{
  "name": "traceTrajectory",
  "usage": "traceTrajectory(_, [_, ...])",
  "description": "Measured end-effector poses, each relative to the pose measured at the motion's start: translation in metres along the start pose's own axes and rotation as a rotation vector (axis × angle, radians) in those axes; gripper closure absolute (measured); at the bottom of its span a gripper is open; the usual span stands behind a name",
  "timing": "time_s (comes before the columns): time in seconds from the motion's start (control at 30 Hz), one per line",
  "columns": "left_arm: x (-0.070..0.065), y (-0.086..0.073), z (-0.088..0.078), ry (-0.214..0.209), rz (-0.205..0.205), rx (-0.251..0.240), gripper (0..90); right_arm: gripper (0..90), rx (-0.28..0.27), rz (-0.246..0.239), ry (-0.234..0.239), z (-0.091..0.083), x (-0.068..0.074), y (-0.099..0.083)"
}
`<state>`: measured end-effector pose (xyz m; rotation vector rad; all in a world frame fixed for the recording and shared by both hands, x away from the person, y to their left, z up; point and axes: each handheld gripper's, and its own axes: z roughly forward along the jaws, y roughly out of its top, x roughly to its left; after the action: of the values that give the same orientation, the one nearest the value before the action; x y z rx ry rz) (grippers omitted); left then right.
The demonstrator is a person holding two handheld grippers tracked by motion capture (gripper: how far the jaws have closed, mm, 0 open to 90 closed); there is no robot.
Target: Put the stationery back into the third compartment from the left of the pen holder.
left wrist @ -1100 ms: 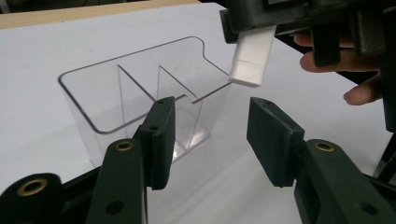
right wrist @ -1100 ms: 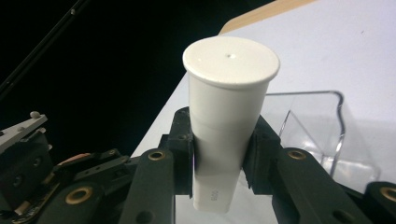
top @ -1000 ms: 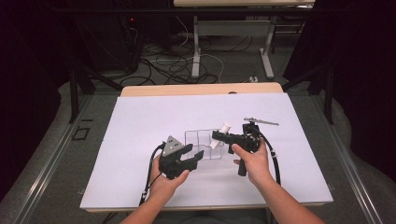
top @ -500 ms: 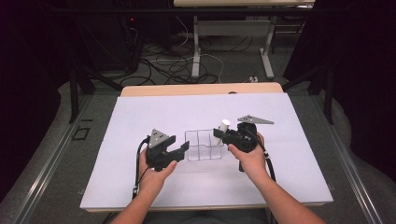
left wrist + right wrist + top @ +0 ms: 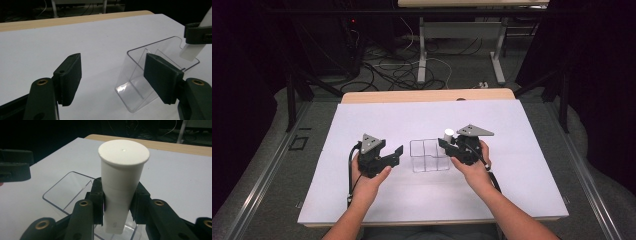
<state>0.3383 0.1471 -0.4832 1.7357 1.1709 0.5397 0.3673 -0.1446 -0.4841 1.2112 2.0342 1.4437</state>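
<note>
Clamping a white tube (image 5: 121, 180) above the clear tray (image 5: 430, 155), right gripper (image 5: 447, 144); left gripper (image 5: 396, 153) gapes beside it.

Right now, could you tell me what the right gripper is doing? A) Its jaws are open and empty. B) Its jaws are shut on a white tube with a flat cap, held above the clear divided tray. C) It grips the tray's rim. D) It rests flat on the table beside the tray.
B: the right gripper has its jaws clamped on the white tube, over the clear divided tray.
</note>
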Motion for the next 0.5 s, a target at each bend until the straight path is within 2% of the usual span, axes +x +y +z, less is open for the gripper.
traceTrajectory(0.23, [0.012,-0.002,0.001,0.04,-0.013,0.006,19.2,67.9,0.0,-0.048,-0.017,0.004,0.001,-0.003])
traceTrajectory(0.33, [0.017,-0.001,0.001,0.053,-0.023,0.014,16.4,67.8,0.004,-0.052,-0.017,0.004,0.002,-0.004])
traceTrajectory(0.5, [0.023,-0.001,0.001,0.075,-0.015,0.033,15.5,67.8,0.013,-0.06,-0.019,0.006,0.003,-0.006])
